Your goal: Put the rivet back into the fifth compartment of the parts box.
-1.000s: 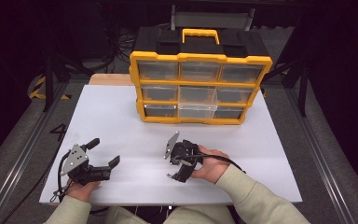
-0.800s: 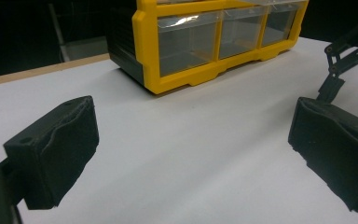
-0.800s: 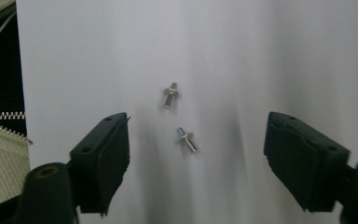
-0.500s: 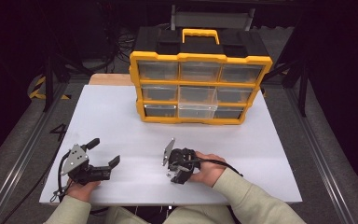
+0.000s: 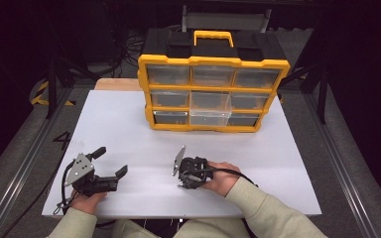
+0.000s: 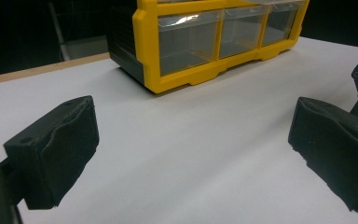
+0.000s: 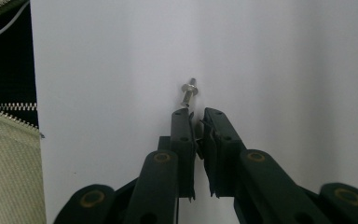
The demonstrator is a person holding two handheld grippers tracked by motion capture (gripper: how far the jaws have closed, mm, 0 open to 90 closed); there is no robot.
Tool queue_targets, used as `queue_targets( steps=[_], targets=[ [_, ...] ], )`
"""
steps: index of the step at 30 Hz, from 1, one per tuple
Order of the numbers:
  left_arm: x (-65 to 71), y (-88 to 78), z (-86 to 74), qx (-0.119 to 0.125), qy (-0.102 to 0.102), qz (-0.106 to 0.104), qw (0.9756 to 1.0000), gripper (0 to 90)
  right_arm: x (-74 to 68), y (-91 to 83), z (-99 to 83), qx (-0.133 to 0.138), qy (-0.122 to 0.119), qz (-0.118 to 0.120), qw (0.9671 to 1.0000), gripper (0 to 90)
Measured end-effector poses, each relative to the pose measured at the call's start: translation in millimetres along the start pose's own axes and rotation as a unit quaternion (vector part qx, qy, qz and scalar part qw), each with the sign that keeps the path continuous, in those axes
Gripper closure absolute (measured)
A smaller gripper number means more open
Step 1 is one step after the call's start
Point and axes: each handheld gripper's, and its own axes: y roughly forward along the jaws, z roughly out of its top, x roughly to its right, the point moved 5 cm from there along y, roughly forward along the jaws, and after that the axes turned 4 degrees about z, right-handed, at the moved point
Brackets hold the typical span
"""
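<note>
A small silver screw (image 7: 189, 93) lies on the white table (image 5: 129, 129) right at the tips of my right gripper (image 7: 196, 114). Its jaws have just been closing and now stand almost together; nothing shows between the pads, and I cannot tell whether the screw's near end touches them. In the high view the right gripper (image 5: 182, 179) rests low on the table near the front middle, held by a hand in a pale sleeve. My left gripper (image 5: 111, 162) sits at the front left, its black pads (image 6: 56, 149) wide apart over bare table, holding nothing.
A yellow and black organiser (image 5: 213, 94) with clear drawers stands at the back of the table; its lower left corner (image 6: 168, 51) shows ahead of the left gripper. Cables trail from both grippers. Dark floor and metal rails flank the table.
The right gripper's jaws went from wide apart to closed, and that hand shifted slightly left. The left gripper stayed where it was.
</note>
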Motion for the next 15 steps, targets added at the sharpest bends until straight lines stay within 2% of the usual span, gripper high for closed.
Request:
queue_targets(
  steps=[7,15],
  targets=[
    [0.0,0.1,0.0,0.0,0.0,0.0,1.0,2.6,-0.9,-14.2,3.6,0.0,0.0,0.0,1.0,82.7],
    [-0.1,0.1,0.4,0.004,0.0,0.0,1.0,2.6,1.0,-46.3,12.3,0.009,-0.005,-0.015,0.9998,82.7]
  ],
)
